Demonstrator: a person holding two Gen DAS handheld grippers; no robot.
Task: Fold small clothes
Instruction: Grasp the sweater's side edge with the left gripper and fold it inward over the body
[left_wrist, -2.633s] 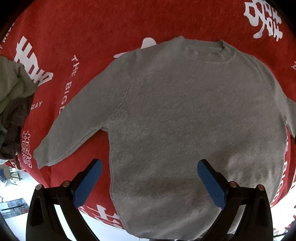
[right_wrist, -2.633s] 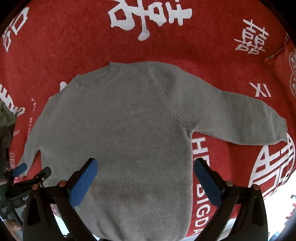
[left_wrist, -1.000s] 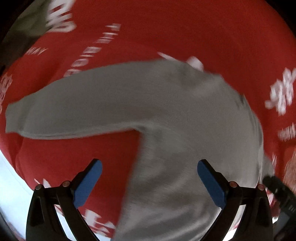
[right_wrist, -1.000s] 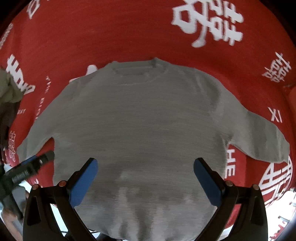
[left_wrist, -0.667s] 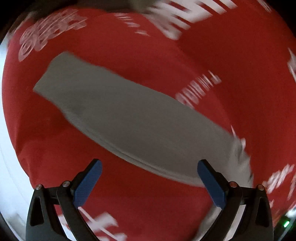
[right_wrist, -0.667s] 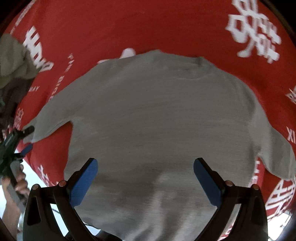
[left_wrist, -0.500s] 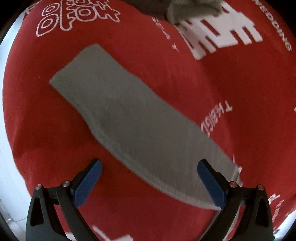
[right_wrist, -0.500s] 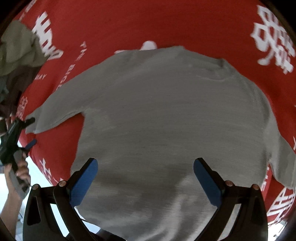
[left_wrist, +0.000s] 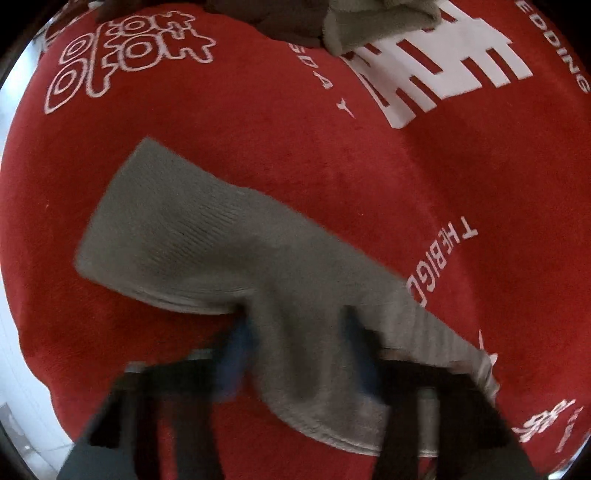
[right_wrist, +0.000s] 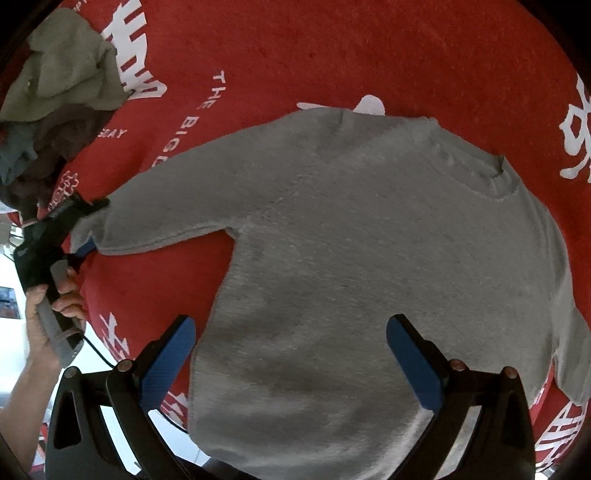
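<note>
A grey knit sweater (right_wrist: 369, 240) lies flat, front up, on the red cloth, sleeves spread out. In the left wrist view its left sleeve (left_wrist: 184, 229) runs diagonally, and my left gripper (left_wrist: 297, 339) is closing its blurred jaws on a bunched fold of it. The right wrist view shows that left gripper (right_wrist: 90, 225) clamped near the cuff, held by a hand (right_wrist: 55, 295). My right gripper (right_wrist: 290, 324) hangs open above the sweater's lower body, nothing between its blue pads (right_wrist: 173, 354).
A pile of other clothes (right_wrist: 55, 92), also (left_wrist: 369, 22), sits at the far left of the red cloth (right_wrist: 332, 55) with white lettering. The cloth's edge drops to a pale floor (right_wrist: 7, 295) just left of the cuff.
The left gripper swung out along the sleeve toward the cuff, dropped lower, and its jaws closed from wide open onto the sleeve. The right gripper drifted left over the sweater body, still open.
</note>
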